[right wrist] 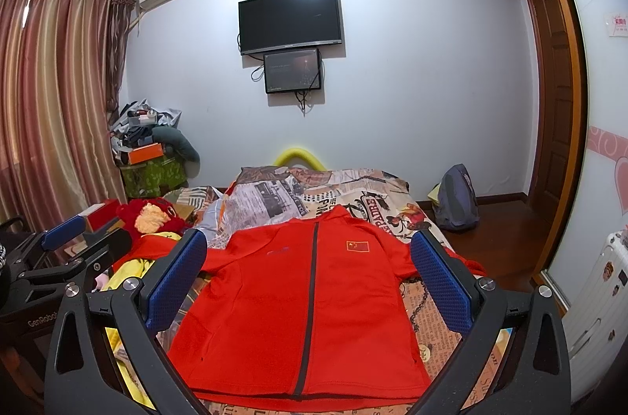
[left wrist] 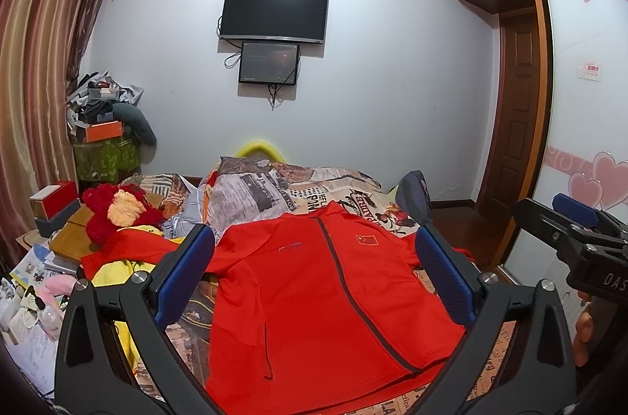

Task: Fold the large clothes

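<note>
On your far left hang the striped curtains (right wrist: 51, 93), and below them a cluttered side table holds a red plush toy (right wrist: 155, 217) and, in the corner, a heap of boxes (right wrist: 151, 140). Next to that, yellow cloth (left wrist: 117, 272) lies bunched against the jacket's left sleeve. Your left gripper (left wrist: 314, 273) hovers above the bed with its blue-padded jaws spread wide and nothing between them; from the right wrist camera you can see it at the left edge of the view (right wrist: 74, 250). In the middle, the red jacket (right wrist: 306, 313) lies flat and face up on the printed bedspread (right wrist: 345, 191), zipper closed, collar toward the far wall, a small flag patch (right wrist: 357, 245) on its chest. Above it on the wall hang a dark television (right wrist: 290, 20) and a smaller screen (right wrist: 292, 71) just beneath. Your right gripper (right wrist: 310, 281) also hovers over the jacket, jaws wide apart and holding nothing. Further right, a grey backpack (right wrist: 457, 199) sits on the floor beside the bed, then the wooden door (right wrist: 549, 93) and the wardrobe (left wrist: 581, 62) with pink hearts.
</note>
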The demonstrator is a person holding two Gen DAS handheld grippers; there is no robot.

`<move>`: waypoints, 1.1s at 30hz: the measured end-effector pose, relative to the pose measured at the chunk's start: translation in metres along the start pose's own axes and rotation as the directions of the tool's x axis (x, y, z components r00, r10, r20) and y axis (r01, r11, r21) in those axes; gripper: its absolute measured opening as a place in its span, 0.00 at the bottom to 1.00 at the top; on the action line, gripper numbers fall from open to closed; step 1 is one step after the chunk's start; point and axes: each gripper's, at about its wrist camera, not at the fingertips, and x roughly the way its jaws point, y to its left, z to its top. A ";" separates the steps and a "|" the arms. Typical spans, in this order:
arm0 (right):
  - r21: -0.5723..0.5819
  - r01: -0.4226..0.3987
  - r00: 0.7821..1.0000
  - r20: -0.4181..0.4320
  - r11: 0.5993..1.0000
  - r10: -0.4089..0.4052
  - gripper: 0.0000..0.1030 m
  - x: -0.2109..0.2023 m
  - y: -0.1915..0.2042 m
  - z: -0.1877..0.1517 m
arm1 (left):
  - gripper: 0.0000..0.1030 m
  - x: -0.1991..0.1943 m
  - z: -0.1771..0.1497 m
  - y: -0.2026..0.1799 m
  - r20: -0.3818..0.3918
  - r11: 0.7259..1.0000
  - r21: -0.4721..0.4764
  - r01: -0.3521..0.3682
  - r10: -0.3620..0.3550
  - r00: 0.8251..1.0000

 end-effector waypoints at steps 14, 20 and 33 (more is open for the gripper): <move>0.000 0.001 1.000 -0.001 1.000 -0.001 1.00 0.000 0.000 0.001 | 1.00 -0.002 0.000 0.001 0.000 1.000 -0.005 0.002 -0.002 1.000; 0.001 0.000 1.000 -0.002 1.000 0.000 1.00 0.000 -0.001 0.001 | 1.00 -0.001 0.000 0.001 -0.001 1.000 -0.004 0.001 -0.001 1.000; -0.002 0.001 1.000 -0.004 1.000 -0.001 1.00 0.002 0.001 -0.002 | 1.00 -0.002 -0.001 0.001 -0.002 1.000 -0.005 0.000 0.000 1.000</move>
